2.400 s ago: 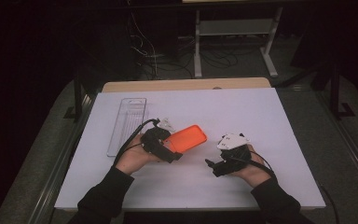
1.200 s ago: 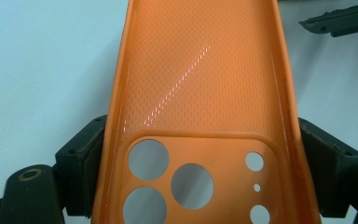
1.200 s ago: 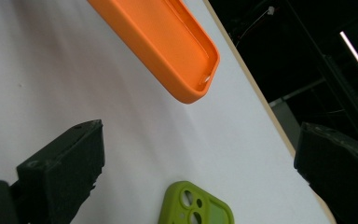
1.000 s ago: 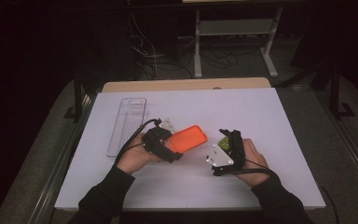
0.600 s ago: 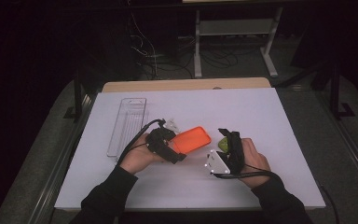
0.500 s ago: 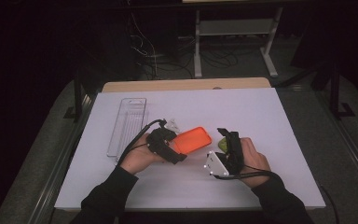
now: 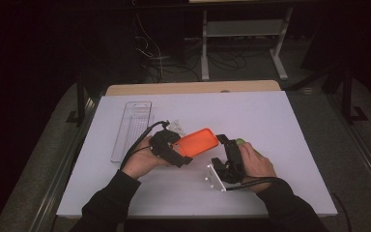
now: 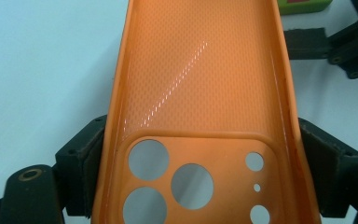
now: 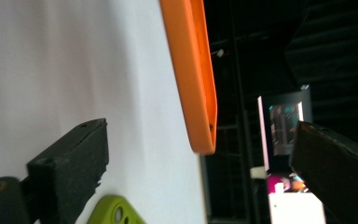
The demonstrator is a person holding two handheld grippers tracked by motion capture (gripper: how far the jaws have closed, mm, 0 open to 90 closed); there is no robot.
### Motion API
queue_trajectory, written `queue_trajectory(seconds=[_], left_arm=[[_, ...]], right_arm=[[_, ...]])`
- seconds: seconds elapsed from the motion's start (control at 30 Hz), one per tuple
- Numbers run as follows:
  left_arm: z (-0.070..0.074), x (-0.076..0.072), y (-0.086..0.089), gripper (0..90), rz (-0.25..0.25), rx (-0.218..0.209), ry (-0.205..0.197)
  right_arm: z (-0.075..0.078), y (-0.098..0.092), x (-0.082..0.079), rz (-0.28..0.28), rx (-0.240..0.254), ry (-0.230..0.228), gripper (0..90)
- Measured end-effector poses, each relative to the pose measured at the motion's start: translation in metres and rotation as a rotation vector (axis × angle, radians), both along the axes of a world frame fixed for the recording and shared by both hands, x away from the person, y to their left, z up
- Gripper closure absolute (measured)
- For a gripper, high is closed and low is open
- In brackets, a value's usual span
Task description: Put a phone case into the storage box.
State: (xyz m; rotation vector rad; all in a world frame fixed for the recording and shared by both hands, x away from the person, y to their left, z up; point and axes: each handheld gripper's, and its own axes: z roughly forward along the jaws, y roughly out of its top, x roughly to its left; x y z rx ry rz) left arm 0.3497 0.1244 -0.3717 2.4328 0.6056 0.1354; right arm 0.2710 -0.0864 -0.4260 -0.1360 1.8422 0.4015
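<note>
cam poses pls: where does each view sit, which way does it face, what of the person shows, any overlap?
High view: above the person's side, facing forward and down on the table; forearms, both hands show.
Left gripper view: on the left gripper, facing along the orange case.
Right gripper view: on the right gripper, turned sideways.
Shared: the orange case; a green case too.

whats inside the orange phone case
Nothing: the orange case held by the left hand-held gripper is hollow, showing its textured inner back and open camera holes. Its near end runs out of frame, so that part is unseen.
</note>
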Motion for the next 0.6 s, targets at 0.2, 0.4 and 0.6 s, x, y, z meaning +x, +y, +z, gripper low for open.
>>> queue_trajectory(seconds=[0.2,0.4,0.6], left_arm=[[-0.0005,0.0029,-0.0032,15.8,-0.011,-0.001,0.007],[-0.0014,0.0036,-0.0062,15.8,-0.018,0.001,0.017],[-0.0003,0.0016,-0.0087,15.8,-0.027,0.002,0.013]], right_arm=[[-0.0026,0.003,0.001,0.005,-0.008,-0.051,11.0],[-0.0066,0.0064,0.0013,0.008,-0.041,-0.077,18.0],[-0.0086,0.0107,-0.0008,-0.003,-0.077,-0.089,30.8]])
